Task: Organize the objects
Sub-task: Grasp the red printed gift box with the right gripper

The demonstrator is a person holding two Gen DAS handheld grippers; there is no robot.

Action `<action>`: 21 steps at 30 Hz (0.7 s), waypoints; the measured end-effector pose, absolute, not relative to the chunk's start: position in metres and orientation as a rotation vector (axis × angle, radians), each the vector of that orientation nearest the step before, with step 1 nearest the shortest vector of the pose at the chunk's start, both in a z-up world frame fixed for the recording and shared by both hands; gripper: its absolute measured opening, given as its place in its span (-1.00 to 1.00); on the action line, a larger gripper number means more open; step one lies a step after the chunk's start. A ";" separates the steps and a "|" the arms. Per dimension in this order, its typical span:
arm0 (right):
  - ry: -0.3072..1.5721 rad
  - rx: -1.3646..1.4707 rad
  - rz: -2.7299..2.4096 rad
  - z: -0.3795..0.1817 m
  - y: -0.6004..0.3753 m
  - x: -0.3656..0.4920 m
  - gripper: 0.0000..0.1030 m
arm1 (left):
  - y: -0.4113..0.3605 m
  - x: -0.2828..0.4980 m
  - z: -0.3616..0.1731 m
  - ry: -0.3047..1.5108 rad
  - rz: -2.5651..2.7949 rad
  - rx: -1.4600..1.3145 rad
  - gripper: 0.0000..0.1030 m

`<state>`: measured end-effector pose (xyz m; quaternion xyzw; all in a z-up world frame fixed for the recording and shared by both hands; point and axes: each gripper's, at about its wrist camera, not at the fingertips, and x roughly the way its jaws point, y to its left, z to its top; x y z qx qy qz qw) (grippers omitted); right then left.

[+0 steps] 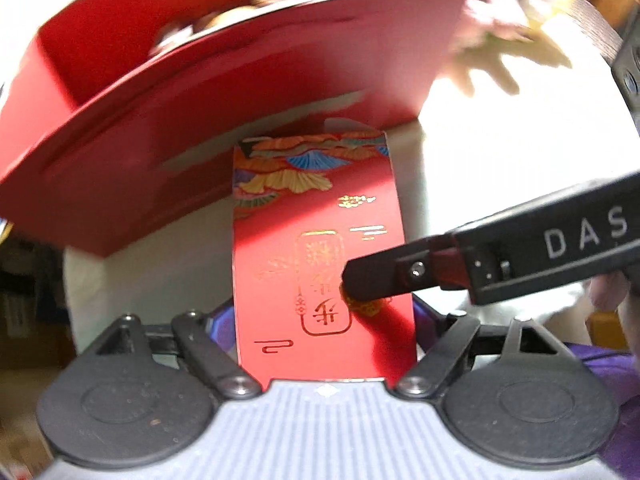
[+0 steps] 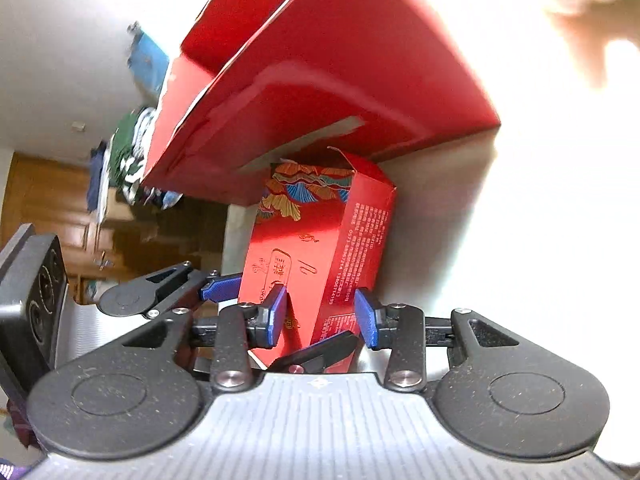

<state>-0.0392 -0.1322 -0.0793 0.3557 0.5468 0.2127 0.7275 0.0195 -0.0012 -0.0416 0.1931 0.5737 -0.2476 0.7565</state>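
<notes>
The small red carton, printed with fans and gold characters, points its long axis away from both grippers, its far end just under the edge of the large red box on the white table. The left gripper holds its near end; its fingers seem clamped on the carton's sides, though mostly hidden. The right gripper comes from the side with blue fingers spread apart, straddling the carton's corner edge without closing.
</notes>
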 end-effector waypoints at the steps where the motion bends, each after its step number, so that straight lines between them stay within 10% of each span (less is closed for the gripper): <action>1: 1.197 0.792 0.449 -0.078 -0.140 -0.045 -0.19 | -0.009 0.017 -0.041 1.241 -0.568 0.440 0.61; 21: 0.805 0.805 0.047 -0.008 -0.260 -0.153 -0.20 | -0.135 -0.028 0.020 0.875 -1.029 0.637 0.61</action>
